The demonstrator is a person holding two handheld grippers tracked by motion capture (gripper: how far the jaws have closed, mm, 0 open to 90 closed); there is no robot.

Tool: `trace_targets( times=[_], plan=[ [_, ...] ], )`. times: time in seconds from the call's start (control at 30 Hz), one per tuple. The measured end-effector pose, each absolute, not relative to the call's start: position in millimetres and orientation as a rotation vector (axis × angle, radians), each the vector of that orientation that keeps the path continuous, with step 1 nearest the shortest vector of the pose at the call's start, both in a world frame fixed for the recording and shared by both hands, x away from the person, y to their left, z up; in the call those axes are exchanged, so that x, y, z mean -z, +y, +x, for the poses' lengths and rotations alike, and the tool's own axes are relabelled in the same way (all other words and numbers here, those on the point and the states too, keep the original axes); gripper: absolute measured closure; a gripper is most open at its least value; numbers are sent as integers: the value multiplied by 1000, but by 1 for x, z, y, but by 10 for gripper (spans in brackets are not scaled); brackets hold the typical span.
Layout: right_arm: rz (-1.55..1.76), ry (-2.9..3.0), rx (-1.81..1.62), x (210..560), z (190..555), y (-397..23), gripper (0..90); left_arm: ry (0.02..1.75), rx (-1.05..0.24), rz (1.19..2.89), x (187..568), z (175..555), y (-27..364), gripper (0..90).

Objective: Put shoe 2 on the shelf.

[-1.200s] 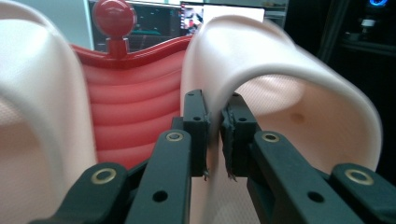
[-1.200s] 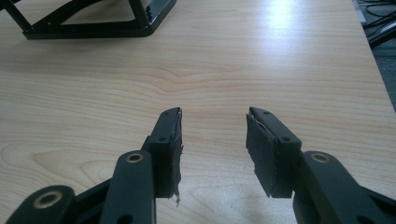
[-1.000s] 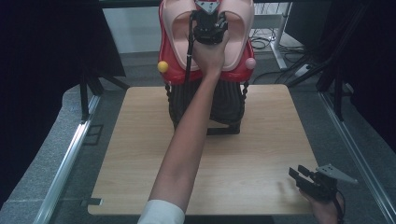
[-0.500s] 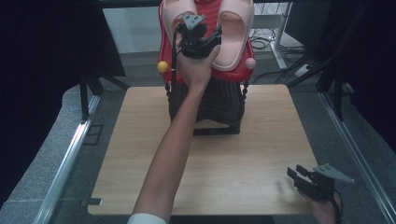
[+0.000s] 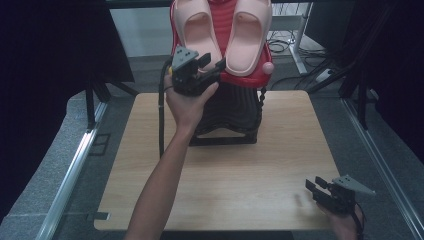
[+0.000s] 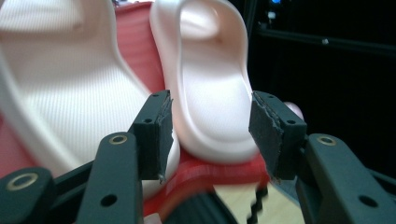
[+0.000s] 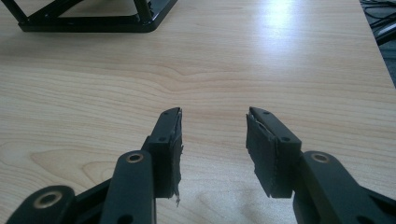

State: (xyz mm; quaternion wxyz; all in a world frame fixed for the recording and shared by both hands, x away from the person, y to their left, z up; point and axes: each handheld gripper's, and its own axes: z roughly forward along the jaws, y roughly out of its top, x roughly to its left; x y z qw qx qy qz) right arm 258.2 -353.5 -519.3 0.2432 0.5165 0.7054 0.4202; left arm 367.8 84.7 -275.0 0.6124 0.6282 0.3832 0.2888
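Two pale pink slippers lie side by side on a tilted red rack on a black stand: the left slipper and the right slipper. My left gripper is at the rack's lower left edge, just below the left slipper's heel. Its jaws have just been opening and press on nothing. In the left gripper view one slipper's heel lies just beyond my open left gripper, with the other slipper beside it. My right gripper hovers open and empty over the table's front right corner, low over the bare wood.
The wooden table carries the black stand at its far middle; the stand's base lies ahead of the right gripper. A pink knob sticks out at the rack's right corner. Metal rails and cables run around the table.
My left hand has drawn back from the top middle of the rack, down and left to its lower edge, uncovering both slippers. Its jaws stand wider. The right gripper has not moved.
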Motion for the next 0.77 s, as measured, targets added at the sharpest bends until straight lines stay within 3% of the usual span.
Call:
trace_targets(
  times=[0.5,0.77],
  plan=[
    [1402,1935,-1140,519,260,-351,555,856,-588,1564,369,304,130,447],
    [1391,1950,-1140,519,264,-344,553,897,-539,1579,396,296,148,402]
  ],
)
